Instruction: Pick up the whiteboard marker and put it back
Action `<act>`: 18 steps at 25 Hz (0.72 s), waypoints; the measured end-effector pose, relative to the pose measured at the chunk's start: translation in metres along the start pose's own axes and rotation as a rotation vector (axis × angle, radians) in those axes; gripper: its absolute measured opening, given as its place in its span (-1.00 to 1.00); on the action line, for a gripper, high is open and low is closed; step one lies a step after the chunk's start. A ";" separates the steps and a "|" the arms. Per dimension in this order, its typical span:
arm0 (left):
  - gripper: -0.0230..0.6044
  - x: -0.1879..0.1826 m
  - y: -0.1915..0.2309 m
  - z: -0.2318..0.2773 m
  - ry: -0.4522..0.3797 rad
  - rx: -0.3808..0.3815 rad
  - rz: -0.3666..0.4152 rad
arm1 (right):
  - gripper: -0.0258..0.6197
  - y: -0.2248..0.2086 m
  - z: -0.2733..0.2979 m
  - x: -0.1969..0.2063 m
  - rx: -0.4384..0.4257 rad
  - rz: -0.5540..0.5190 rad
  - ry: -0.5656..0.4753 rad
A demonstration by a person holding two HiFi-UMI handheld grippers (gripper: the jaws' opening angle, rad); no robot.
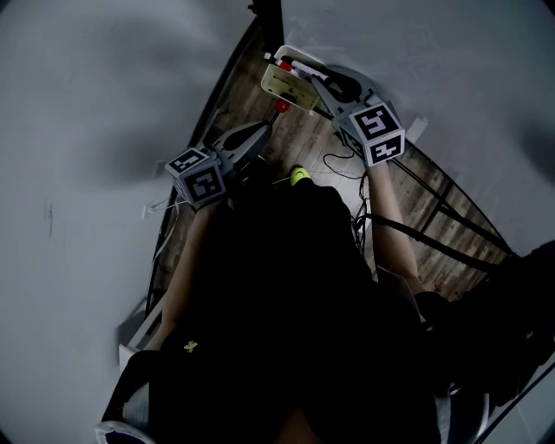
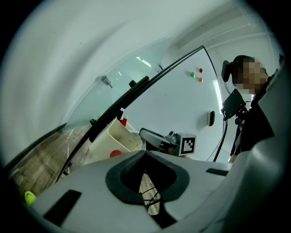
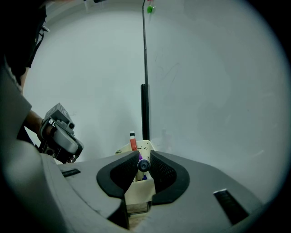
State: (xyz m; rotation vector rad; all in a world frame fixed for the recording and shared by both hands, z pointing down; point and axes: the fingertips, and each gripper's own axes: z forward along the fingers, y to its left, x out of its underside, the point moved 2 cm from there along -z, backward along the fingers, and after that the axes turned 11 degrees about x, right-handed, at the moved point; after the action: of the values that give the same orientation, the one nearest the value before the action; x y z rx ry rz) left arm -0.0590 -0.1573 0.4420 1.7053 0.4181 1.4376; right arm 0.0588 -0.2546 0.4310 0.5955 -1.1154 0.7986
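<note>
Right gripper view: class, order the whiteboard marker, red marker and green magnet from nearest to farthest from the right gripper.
1. whiteboard marker, between the jaws.
2. red marker, upright just behind.
3. green magnet, high up the whiteboard.

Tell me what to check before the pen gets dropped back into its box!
1. Right gripper shut on the dark-ended whiteboard marker: ok.
2. Held marker lined up over the cream plastic holder: ok.
3. Held marker's lower end inside the holder: cannot tell.
4. Red-capped marker standing in the holder, apart from the held one: ok.
5. Left gripper shut, empty and away from the holder: ok.
</note>
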 end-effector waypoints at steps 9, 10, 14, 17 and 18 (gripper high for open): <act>-0.91 -0.001 0.001 0.000 -0.002 -0.001 -0.001 | -0.67 -0.001 0.000 0.000 0.004 -0.007 -0.005; -0.91 -0.001 0.001 0.000 -0.002 -0.001 -0.002 | -0.67 -0.001 0.000 0.000 0.006 -0.007 -0.004; -0.91 0.000 0.000 -0.001 0.000 0.000 -0.002 | -0.67 0.000 -0.001 0.000 0.012 -0.010 0.001; -0.91 -0.001 0.001 0.000 -0.001 -0.002 -0.003 | -0.67 0.000 -0.001 0.001 0.008 -0.013 0.008; -0.91 -0.001 0.002 0.001 -0.002 -0.001 -0.003 | -0.67 -0.001 -0.002 0.002 0.009 -0.014 0.007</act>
State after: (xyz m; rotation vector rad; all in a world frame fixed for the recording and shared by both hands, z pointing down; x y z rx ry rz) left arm -0.0594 -0.1594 0.4423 1.7039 0.4186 1.4337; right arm 0.0607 -0.2534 0.4319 0.6072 -1.1005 0.7937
